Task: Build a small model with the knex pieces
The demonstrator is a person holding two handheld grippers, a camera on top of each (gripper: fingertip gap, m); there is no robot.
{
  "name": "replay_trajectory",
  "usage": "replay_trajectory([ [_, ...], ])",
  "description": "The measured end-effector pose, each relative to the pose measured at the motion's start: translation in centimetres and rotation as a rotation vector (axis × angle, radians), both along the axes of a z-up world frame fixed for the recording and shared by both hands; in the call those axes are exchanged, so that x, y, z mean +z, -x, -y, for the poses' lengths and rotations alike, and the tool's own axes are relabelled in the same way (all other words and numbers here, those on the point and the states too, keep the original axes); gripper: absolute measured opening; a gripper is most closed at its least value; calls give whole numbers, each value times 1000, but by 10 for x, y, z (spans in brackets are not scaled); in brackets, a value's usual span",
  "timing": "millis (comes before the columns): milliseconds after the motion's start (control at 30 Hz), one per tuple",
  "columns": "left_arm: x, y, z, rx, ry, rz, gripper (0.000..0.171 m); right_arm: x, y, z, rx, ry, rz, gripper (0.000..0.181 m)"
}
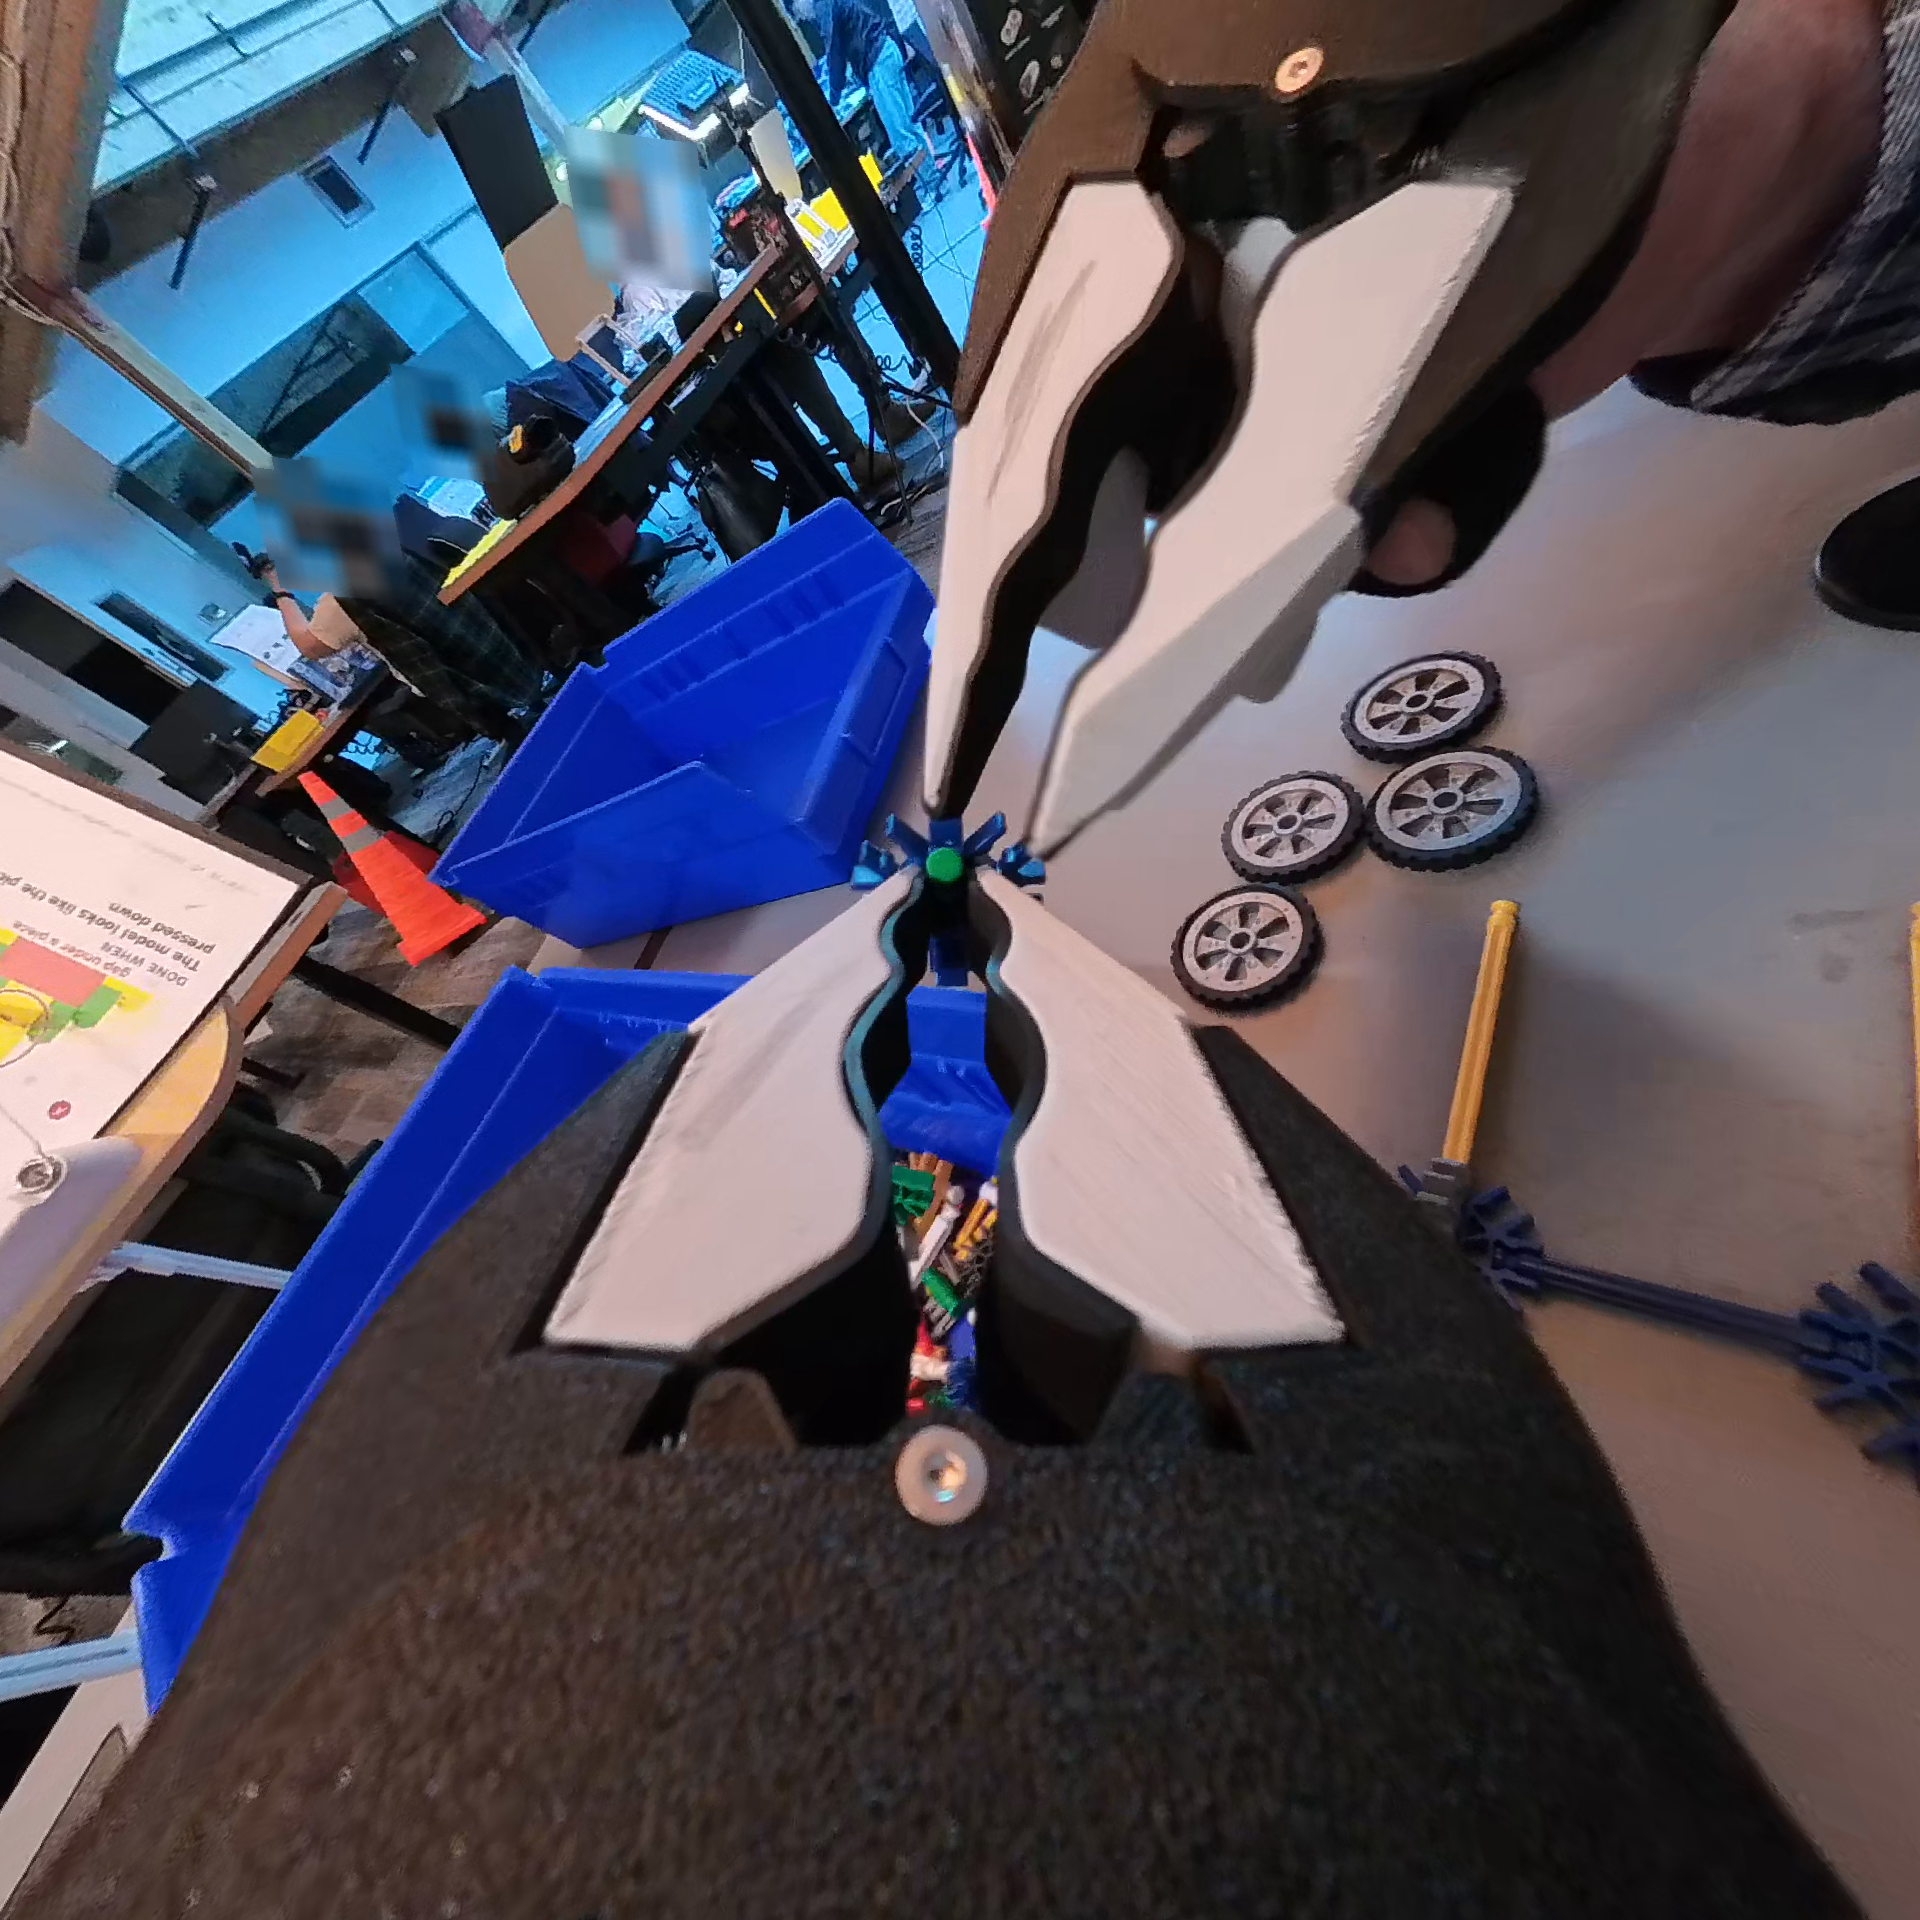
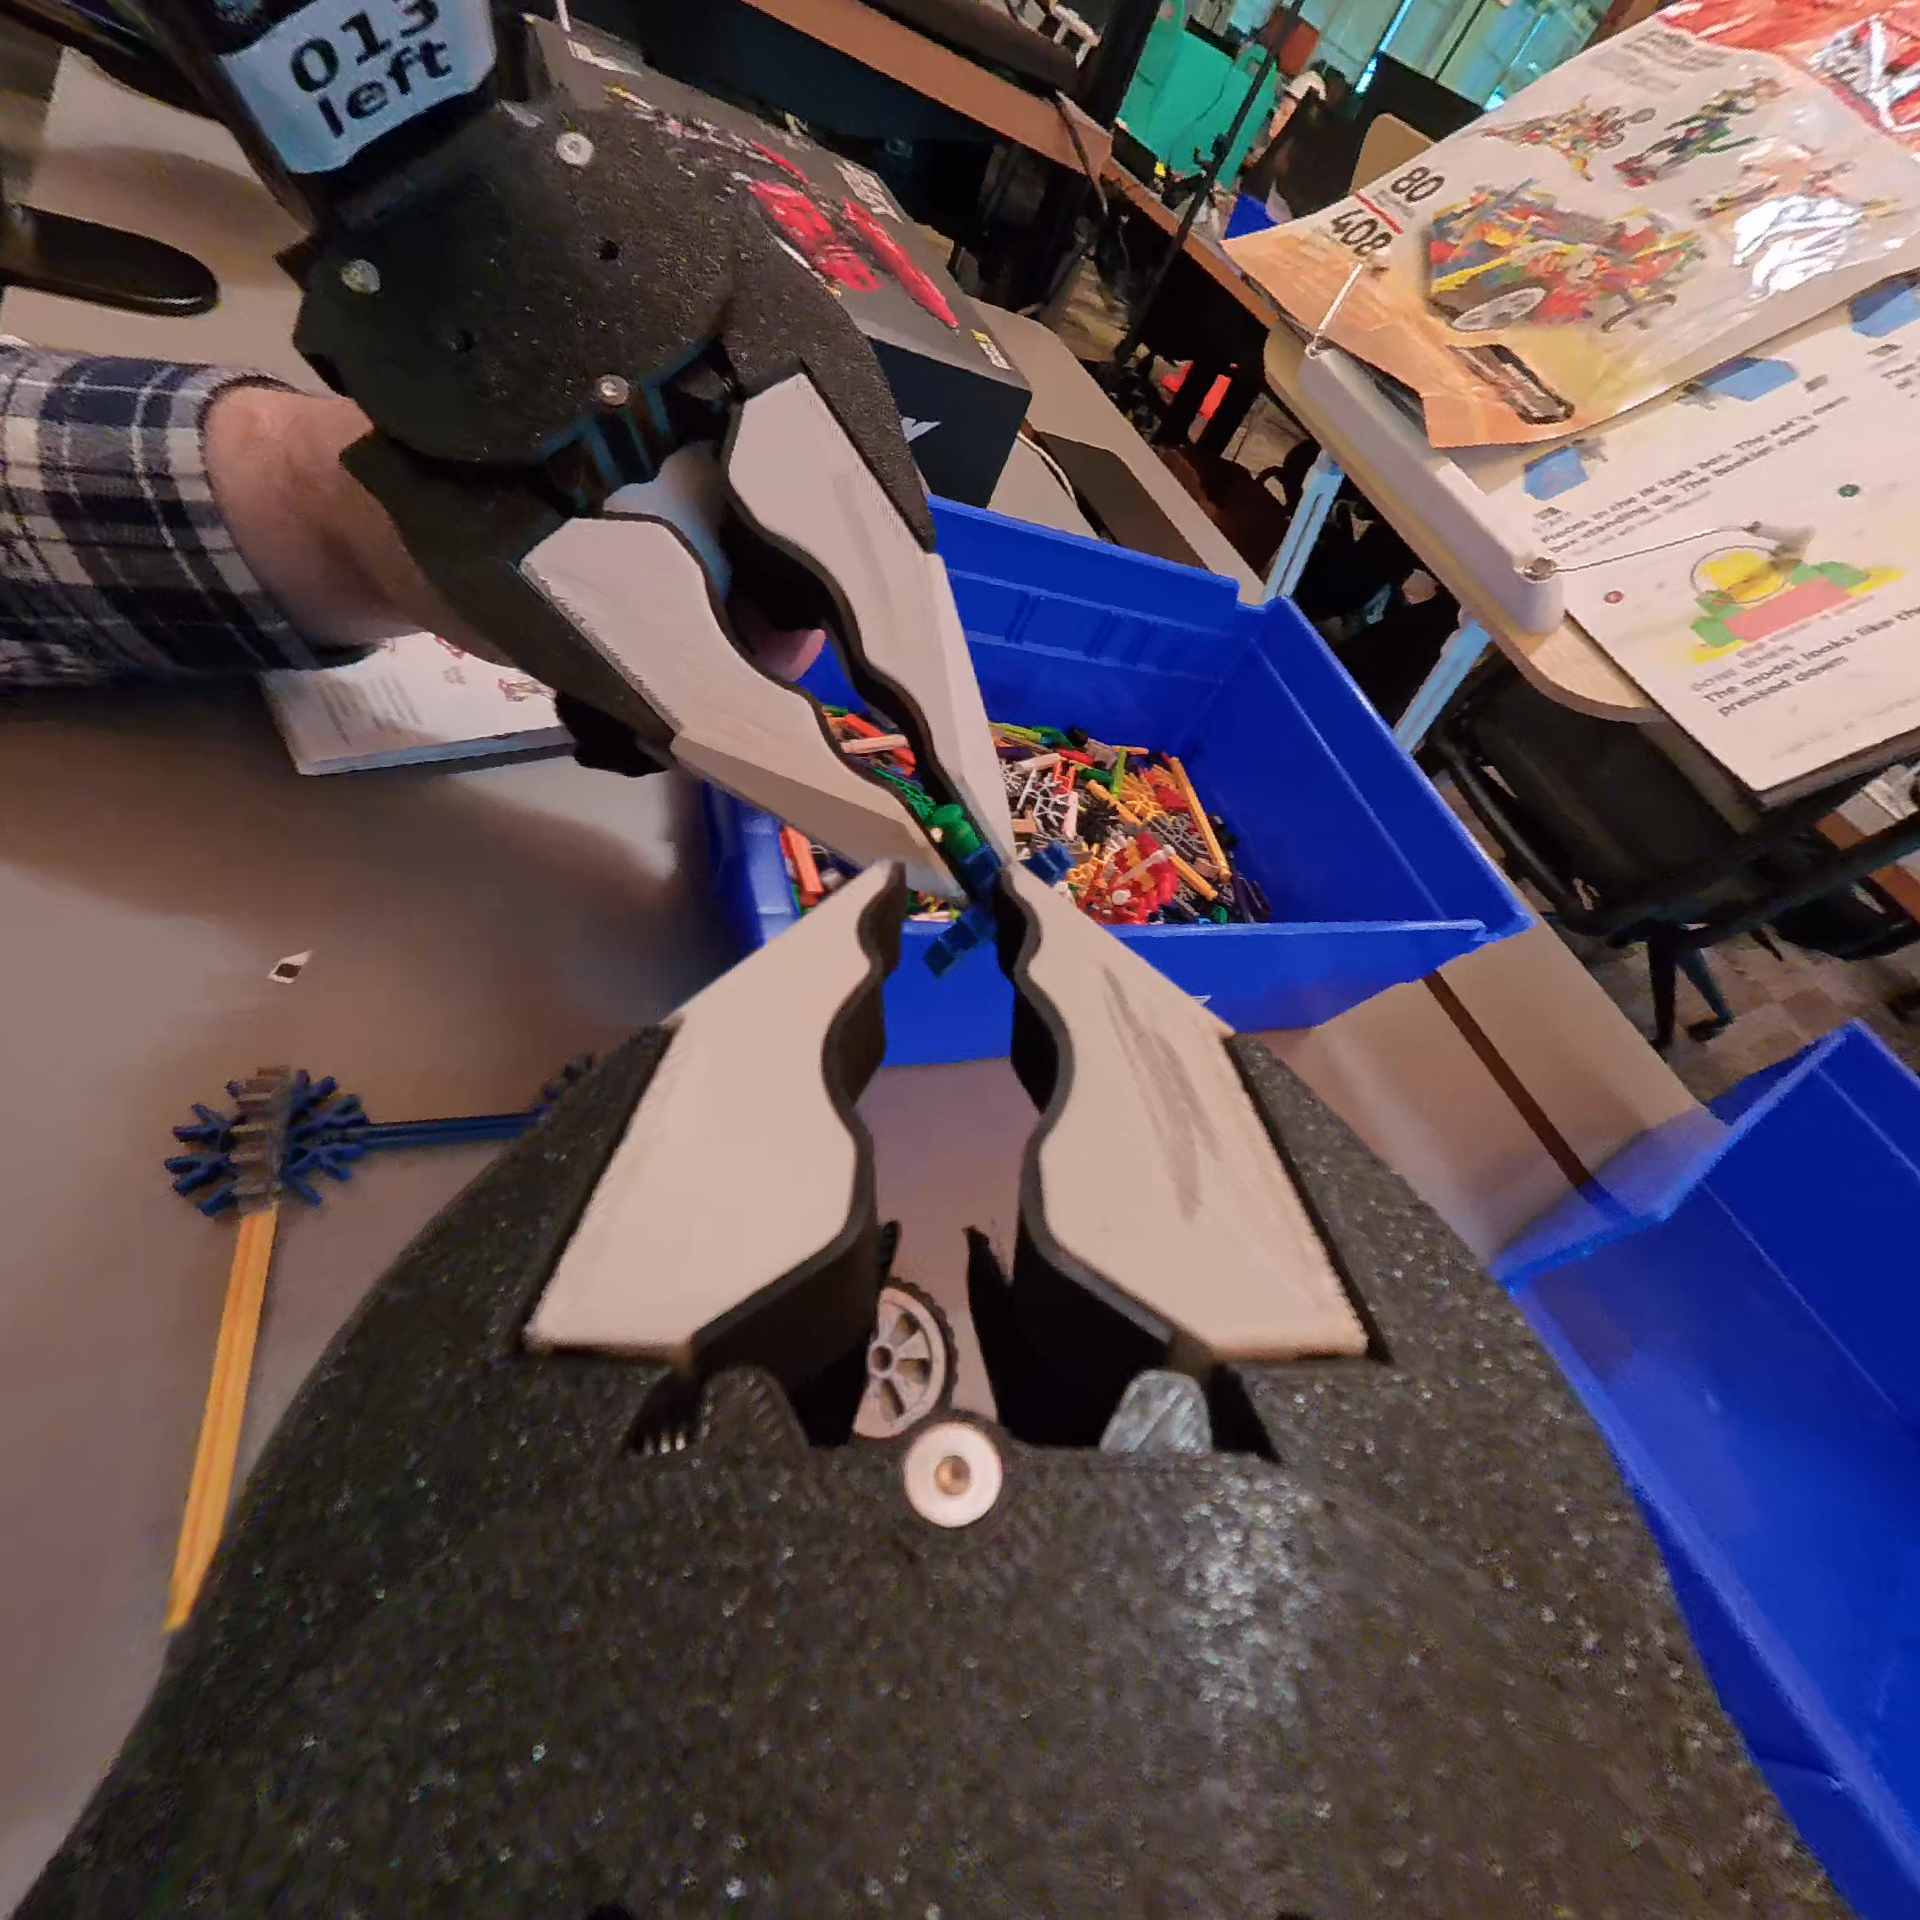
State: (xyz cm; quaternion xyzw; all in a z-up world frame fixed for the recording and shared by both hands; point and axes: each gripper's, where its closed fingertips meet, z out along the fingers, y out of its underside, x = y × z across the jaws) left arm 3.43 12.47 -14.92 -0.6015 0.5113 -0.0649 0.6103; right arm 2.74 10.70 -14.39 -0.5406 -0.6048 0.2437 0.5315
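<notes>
Left gripper clamped on green rod, tip seated in blue snowflake connector. Right gripper pinching that connector's rim, tip to tip, likely for steadying. Held above far parts bin; four wheels lying right, on table.

Both wrist cams sit close, facing each other over the grey table. Left view looks along its fingers toward the far room; right view looks toward the full blue bin. Shared: meeting fingertips, blue connector.
</notes>
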Motion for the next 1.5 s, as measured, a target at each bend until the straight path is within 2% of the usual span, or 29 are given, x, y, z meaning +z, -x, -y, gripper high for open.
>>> replay_trajectory([
  [67, -1, -1, 0, -3, 0, -4, 3, 3, -3, -3, -17, -11, -3, 7],
  [200, 1, -2, 4, -46, 47, 43, 4, 7, -5, -1, -3, 8, -14, 5],
  [333, 10, 0, 19, -226, 267, 263, 4, 18, -3, 9, 48, 39, -63, 0],
  [400, 12, 4, 22, -275, 343, 328, 3, 20, -1, 11, 54, 37, -64, 0],
  [733, 30, 13, 21, -309, 383, 470, 3, 27, -7, 1, 5, 68, -101, 1],
  [967, 26, 12, 21, -304, 380, 440, 3, 24, -3, 9, 45, 123, -98, 14],
  [1233, 24, 10, 24, -321, 369, 419, 3, 20, -1, 13, 62, 134, -79, 13],
  [1500, 23, 8, 30, -348, 364, 403, 3, 27, -2, 16, 88, 199, -134, 11],
])
